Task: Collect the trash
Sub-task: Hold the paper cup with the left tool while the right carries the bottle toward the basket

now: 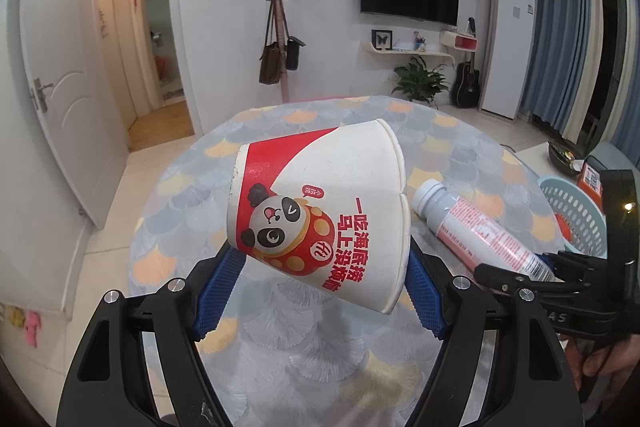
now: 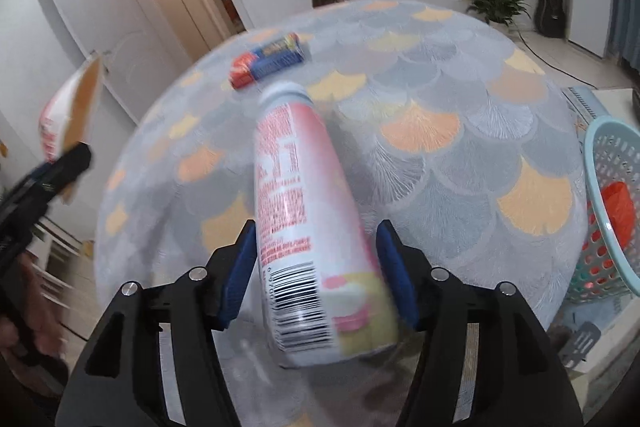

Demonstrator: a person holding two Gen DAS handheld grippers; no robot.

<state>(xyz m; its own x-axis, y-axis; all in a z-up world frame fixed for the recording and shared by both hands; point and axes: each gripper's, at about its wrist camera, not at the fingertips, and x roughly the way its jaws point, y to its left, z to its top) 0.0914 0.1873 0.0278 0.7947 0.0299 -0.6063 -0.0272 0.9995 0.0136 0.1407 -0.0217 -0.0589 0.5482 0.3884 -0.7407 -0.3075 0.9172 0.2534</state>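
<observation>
- Your left gripper (image 1: 320, 291): jaws set wide, blue pads pressed on both sides of the cup (image 1: 320, 211). The cup is held above the table (image 1: 192, 195), lying sideways with its rim toward 3 o'clock.
- Your right gripper (image 2: 316, 275): jaws narrower, clamped on the lower part of the bottle (image 2: 296, 219), cap pointing to 12 o'clock.
- Wrapper (image 2: 266, 61) lies on the table at 12 o'clock beyond the bottle.
- Basket (image 2: 608, 211) stands at 3 o'clock, off the table edge.

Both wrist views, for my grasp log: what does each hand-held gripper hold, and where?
Left: red-and-white paper cup, lower sidewall. Right: pink-and-white plastic bottle, near its base.
</observation>
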